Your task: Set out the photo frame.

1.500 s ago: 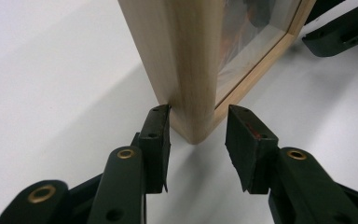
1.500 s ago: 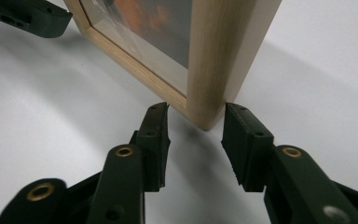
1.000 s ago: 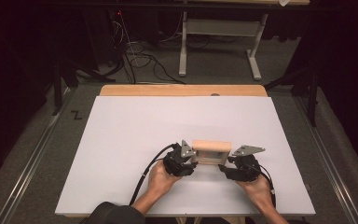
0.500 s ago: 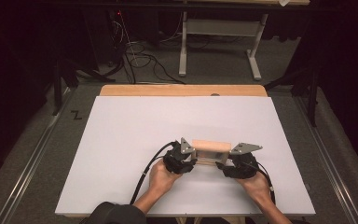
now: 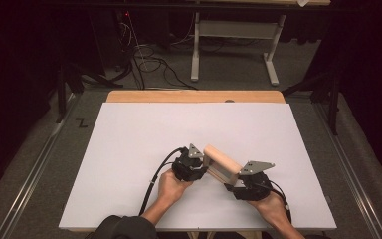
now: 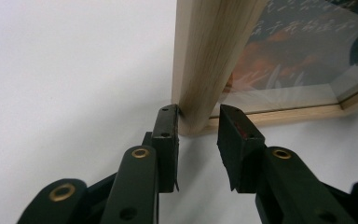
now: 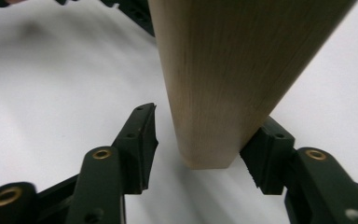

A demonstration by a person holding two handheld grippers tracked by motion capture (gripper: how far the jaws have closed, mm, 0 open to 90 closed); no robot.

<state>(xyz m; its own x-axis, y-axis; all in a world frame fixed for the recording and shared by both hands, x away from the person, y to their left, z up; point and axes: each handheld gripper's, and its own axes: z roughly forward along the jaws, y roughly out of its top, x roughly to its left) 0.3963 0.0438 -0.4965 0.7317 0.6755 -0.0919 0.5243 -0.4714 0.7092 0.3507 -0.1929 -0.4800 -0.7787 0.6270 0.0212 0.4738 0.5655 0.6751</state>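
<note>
Two parted grippers, left gripper [image 5: 199, 167] and right gripper [image 5: 236, 183], are set astride, not clamped on, opposite ends of the stiff, glazed wooden frame [image 5: 222, 162] standing near mid-table [image 5: 129, 134]; its fragile glass is best avoided, the wooden ends being gripped.

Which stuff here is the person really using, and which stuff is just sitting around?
Being used:
- wooden picture frame, standing on the white board
- left gripper at one end, jaws either side of it
- right gripper at the other end

Just sitting around:
- cables on the floor
- metal stand behind the table
</note>
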